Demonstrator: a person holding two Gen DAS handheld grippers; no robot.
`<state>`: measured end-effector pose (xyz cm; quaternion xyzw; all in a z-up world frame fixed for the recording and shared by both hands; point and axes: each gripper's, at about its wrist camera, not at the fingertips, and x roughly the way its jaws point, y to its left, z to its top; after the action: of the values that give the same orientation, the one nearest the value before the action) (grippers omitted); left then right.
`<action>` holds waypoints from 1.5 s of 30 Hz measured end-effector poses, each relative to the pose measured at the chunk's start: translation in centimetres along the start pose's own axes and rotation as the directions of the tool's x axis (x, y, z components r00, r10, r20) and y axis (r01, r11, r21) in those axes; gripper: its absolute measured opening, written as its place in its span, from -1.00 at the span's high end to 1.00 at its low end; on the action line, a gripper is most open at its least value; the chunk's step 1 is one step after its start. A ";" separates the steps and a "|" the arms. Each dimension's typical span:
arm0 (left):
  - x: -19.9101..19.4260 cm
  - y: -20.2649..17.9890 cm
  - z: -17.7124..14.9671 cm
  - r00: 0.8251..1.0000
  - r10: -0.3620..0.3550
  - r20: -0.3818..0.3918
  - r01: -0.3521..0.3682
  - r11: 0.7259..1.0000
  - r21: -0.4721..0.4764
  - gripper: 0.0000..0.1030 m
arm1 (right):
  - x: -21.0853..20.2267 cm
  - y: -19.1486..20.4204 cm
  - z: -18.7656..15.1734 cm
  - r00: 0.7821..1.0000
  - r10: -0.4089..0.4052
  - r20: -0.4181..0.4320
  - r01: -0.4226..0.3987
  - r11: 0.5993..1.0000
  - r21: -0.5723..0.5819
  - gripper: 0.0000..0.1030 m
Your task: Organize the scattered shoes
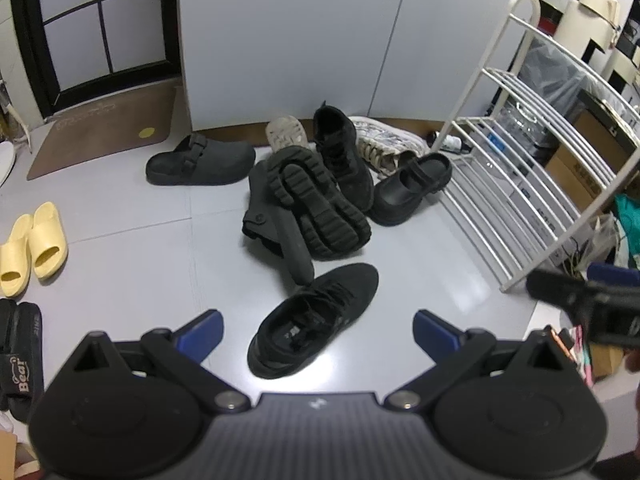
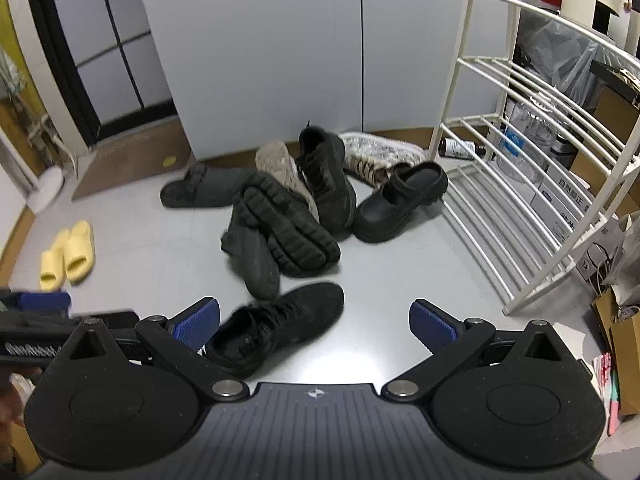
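A heap of dark shoes lies on the pale floor ahead of me. Nearest is a black sneaker, upright, heel toward me and toe pointing far-right. Just beyond it, a black shoe lies upside down with its ridged sole showing, resting on a dark clog tipped on its side. Farther back stand another black sneaker, a beige shoe, a pale patterned sneaker and a chunky black strap shoe; a grey clog sits apart to the left. The white wire shoe rack stands to the right, its visible shelves bare. Yellow slides lie paired at far left. My left gripper is released, fingers spread wide above the near sneaker; my right gripper is likewise released and holds nothing. Judging by the pile and bare rack, shoes need moving to the rack. To do this well I would lower over the near sneaker, pinch its heel collar or side wall firmly rather than the laces, lift it level, and set it on a rack shelf, leaving room beside it for its mate.
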<state>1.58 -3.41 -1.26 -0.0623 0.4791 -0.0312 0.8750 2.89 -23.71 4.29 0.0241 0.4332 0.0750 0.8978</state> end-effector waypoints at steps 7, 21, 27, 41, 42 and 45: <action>2.6 0.0 0.9 0.998 -0.047 -0.043 0.045 0.998 -0.045 -0.91 | 0.4 -1.8 3.1 1.000 -0.006 0.009 0.006 0.999 0.038 -1.00; 5.3 0.2 4.0 0.997 -0.034 -0.062 0.030 0.997 -0.069 -0.91 | 4.6 -1.8 4.1 0.994 0.066 -0.083 -0.067 0.998 -0.019 -1.00; 7.3 0.6 4.7 0.993 -0.075 -0.094 0.066 0.993 -0.095 -0.82 | 6.0 -2.2 5.1 0.995 0.067 -0.073 -0.071 0.996 -0.054 -1.00; 9.5 1.7 6.2 0.988 -0.059 -0.142 0.053 0.998 -0.042 -0.80 | 11.0 -2.8 4.9 0.979 0.153 -0.133 -0.167 0.981 -0.101 -1.00; 9.3 2.1 6.3 0.988 -0.066 -0.137 0.058 0.996 -0.065 -0.80 | 11.6 -3.1 4.8 0.980 0.149 -0.133 -0.164 0.981 -0.106 -1.00; 9.5 2.2 6.3 0.989 -0.058 -0.137 0.053 0.998 -0.044 -0.81 | 12.9 -4.8 5.3 0.976 0.168 -0.141 -0.174 0.984 -0.034 -1.00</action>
<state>12.04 -1.85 -6.16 -0.0907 0.5372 -0.0504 0.8370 15.49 -26.38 -2.96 0.0354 0.4886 0.1634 0.8564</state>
